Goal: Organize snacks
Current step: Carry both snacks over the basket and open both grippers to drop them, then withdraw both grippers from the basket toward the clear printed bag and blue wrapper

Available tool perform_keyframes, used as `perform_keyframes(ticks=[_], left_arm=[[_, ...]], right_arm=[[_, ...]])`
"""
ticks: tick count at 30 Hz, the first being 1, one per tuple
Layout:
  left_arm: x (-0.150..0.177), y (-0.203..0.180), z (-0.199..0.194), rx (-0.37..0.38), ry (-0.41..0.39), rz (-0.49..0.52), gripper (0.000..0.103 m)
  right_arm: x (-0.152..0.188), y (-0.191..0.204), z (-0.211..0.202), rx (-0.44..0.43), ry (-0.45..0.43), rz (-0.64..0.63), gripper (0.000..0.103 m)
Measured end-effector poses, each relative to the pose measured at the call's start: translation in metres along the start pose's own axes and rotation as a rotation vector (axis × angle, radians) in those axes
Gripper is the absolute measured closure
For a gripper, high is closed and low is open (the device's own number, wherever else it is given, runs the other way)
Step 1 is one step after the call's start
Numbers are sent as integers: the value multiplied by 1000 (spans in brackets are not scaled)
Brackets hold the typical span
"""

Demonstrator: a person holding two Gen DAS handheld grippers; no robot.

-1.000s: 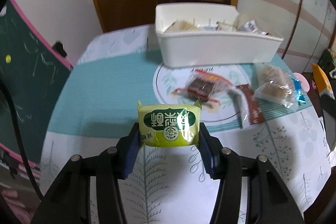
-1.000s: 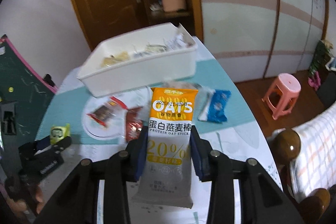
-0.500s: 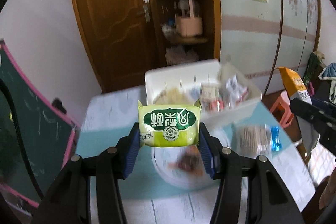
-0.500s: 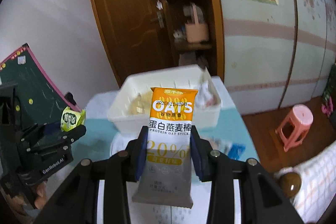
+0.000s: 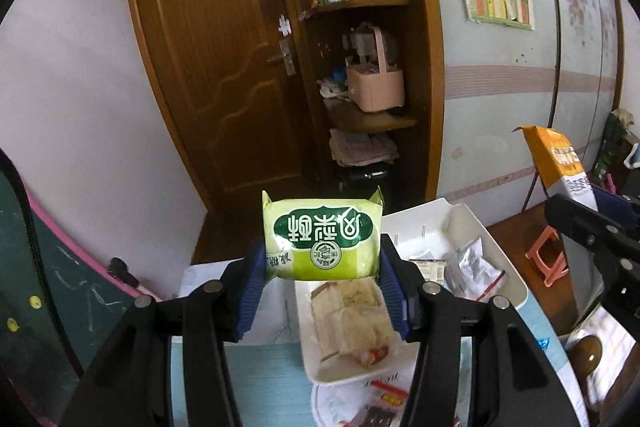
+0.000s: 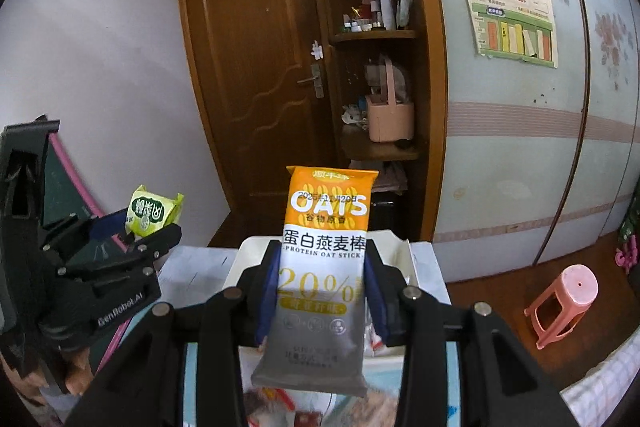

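My left gripper (image 5: pixel 322 267) is shut on a small green snack packet (image 5: pixel 322 239), held up in the air above the white bin (image 5: pixel 508 287). Inside the bin lie a wrapped sandwich-like snack (image 5: pixel 352 319) and several small packets. My right gripper (image 6: pixel 322 279) is shut on an orange, white and grey oat stick packet (image 6: pixel 324 267), upright and raised over the white bin (image 6: pixel 248 255). In the left wrist view the oat stick packet (image 5: pixel 556 155) and right gripper (image 5: pixel 592 211) appear at the right edge. In the right wrist view the left gripper (image 6: pixel 132 235) with the green packet (image 6: pixel 150 211) shows at the left.
A table with a teal and white leaf-print cloth (image 5: pixel 260 379) lies below, with loose snacks on a round plate pattern (image 5: pixel 360 399). A brown door (image 5: pixel 216 67) and shelves with a pink basket (image 5: pixel 376 87) stand behind. A pink stool (image 6: pixel 564 303) sits on the floor at the right.
Both grippers have risen with their packets and moved forward over the white bin. The table has dropped low in both views and the door and shelves now fill them.
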State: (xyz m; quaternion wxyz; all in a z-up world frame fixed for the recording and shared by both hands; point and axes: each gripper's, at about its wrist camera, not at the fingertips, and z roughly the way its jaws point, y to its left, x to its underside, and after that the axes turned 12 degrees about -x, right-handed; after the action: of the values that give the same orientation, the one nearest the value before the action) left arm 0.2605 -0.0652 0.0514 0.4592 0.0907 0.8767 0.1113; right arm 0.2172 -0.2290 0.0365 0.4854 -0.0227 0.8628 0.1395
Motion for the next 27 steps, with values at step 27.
perform_keyframes(ticks=[27], left_arm=[[54,-23,85,10,150,96,15]], right_arm=[[46,-22,107,58,289,61,40]])
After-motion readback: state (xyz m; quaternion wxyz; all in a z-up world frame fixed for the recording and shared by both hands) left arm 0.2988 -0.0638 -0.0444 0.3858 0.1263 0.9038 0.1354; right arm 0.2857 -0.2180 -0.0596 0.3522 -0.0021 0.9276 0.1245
